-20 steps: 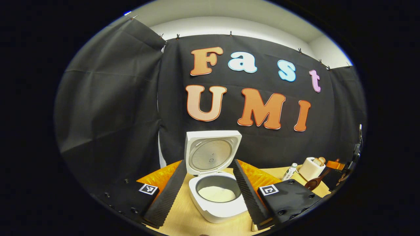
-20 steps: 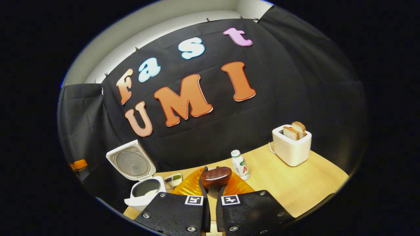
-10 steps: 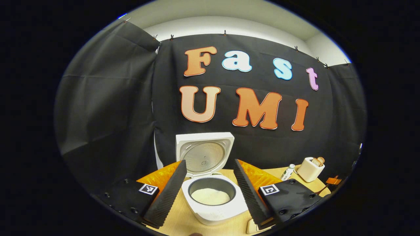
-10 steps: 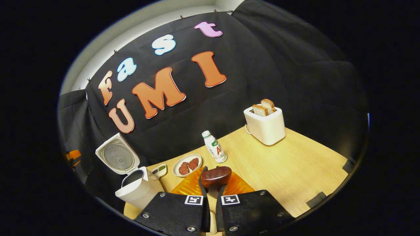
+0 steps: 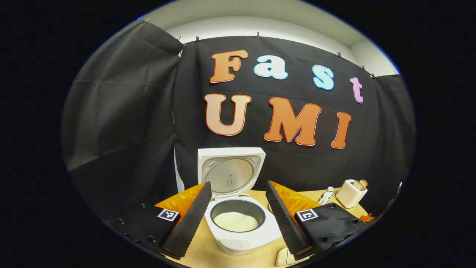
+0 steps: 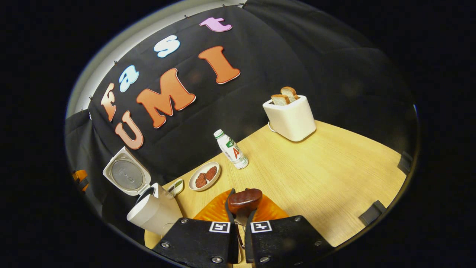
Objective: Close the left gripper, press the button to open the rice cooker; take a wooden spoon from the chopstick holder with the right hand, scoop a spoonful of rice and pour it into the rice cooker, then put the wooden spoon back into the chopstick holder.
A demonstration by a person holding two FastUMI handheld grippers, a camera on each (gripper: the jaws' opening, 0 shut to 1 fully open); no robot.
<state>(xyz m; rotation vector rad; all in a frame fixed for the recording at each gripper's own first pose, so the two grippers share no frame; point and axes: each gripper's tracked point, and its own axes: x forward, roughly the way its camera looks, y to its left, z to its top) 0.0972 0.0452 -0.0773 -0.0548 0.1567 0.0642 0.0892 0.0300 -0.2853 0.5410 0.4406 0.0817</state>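
The white rice cooker (image 5: 241, 238) stands open on the table, lid (image 5: 230, 173) upright, with white rice (image 5: 236, 221) in its pot. My left gripper (image 5: 237, 184) is open, and its two ribbed fingers (image 5: 189, 217) frame the pot from the near side without touching it. In the right gripper view the cooker (image 6: 152, 214) sits at the lower left. My right gripper (image 6: 241, 212) is shut on the wooden spoon (image 6: 244, 200), whose dark glossy bowl sticks out just past the fingertips, above the table and to the right of the cooker.
On the wooden table (image 6: 327, 178) stand a white toaster (image 6: 290, 117) with two bread slices, a small bottle (image 6: 230, 149), a plate (image 6: 204, 176) with brown pieces and a small dish (image 6: 176, 186). A pale object (image 5: 284, 257) lies near the cooker's front right.
The right gripper with the spoon has swung away from the cooker and tipped downward, so more table shows. In the left gripper view the spoon has left the right edge. The left gripper barely shifted.
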